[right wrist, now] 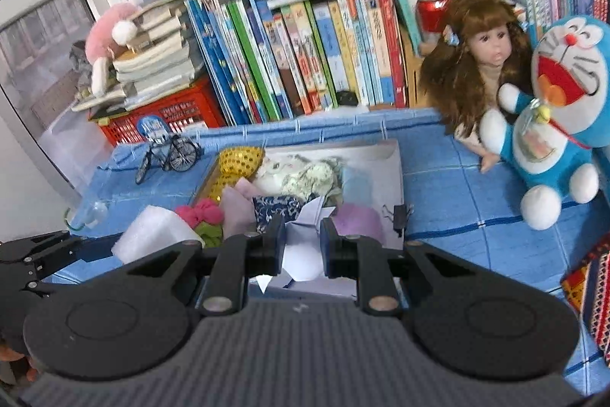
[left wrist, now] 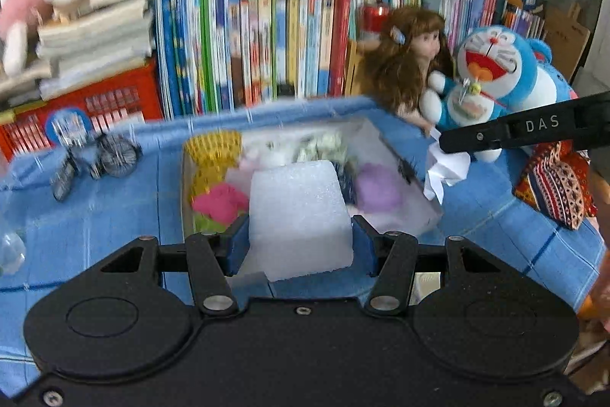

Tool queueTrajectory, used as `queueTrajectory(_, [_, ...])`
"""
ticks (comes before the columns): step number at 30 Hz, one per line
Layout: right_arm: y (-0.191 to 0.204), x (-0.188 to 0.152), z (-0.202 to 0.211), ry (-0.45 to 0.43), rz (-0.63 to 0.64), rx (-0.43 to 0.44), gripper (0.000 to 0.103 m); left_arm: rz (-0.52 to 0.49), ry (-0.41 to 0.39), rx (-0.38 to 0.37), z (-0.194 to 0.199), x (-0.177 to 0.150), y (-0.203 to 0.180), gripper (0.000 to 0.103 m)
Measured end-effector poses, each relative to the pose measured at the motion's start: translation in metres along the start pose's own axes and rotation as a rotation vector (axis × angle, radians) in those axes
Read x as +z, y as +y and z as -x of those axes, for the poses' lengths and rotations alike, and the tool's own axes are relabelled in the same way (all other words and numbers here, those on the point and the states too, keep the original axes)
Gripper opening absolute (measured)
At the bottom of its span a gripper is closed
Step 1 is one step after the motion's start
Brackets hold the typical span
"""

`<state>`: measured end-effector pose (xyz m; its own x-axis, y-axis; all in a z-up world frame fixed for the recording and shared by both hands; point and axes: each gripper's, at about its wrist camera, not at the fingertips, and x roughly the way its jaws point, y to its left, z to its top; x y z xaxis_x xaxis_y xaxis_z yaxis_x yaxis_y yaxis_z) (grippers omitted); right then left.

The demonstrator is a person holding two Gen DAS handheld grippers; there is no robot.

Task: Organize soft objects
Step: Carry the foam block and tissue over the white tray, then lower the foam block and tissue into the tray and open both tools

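Both grippers loaded above the full box

Left gripper (left wrist: 301,235) clamps a white foam block (left wrist: 299,216); right gripper (right wrist: 303,239) pinches crumpled white paper (right wrist: 305,250), both just near the shallow cardboard box (right wrist: 394,174). Dropped carelessly, either could slide off the heaped cloth onto the blue tablecloth (right wrist: 457,193).

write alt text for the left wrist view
The left gripper clamps a white foam block above a box of soft items on a blue cloth. At right, the right gripper holds crumpled white paper.
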<state>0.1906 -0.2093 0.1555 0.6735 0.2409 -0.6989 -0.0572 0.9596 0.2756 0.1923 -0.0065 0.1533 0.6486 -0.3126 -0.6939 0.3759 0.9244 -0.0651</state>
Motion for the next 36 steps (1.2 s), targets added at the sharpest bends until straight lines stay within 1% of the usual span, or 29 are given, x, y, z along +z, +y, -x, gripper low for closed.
queueTrajectory(6, [0.006, 0.003, -0.033, 0.06, -0.004, -0.018, 0.024, 0.035, 0.108, -0.04, -0.033, 0.006, 0.02, 0.053])
queueTrajectory(10, [0.007, 0.005, -0.055, 0.1, -0.016, -0.017, 0.024, 0.061, 0.154, -0.058, -0.053, 0.01, 0.028, 0.053])
queueTrajectory(13, [0.007, 0.006, -0.073, 0.145, -0.031, -0.008, 0.024, 0.08, 0.197, -0.067, -0.07, 0.014, 0.035, 0.053])
queueTrajectory(16, [0.006, 0.007, -0.094, 0.198, -0.044, 0.006, 0.024, 0.081, 0.222, -0.064, -0.087, 0.016, 0.039, 0.053])
queueTrajectory(21, [0.01, 0.007, -0.122, 0.268, -0.017, -0.023, 0.024, 0.082, 0.272, -0.069, -0.115, 0.019, 0.046, 0.053])
queueTrajectory(25, [0.01, 0.01, -0.139, 0.308, -0.014, -0.03, 0.024, 0.061, 0.286, -0.061, -0.129, 0.025, 0.046, 0.053])
queueTrajectory(29, [0.009, 0.014, -0.148, 0.298, -0.02, -0.047, 0.024, 0.056, 0.273, -0.058, -0.137, 0.031, 0.047, 0.053])
queueTrajectory(36, [0.008, 0.017, -0.156, 0.271, -0.047, -0.061, 0.023, 0.04, 0.247, -0.023, -0.148, 0.033, 0.045, 0.053])
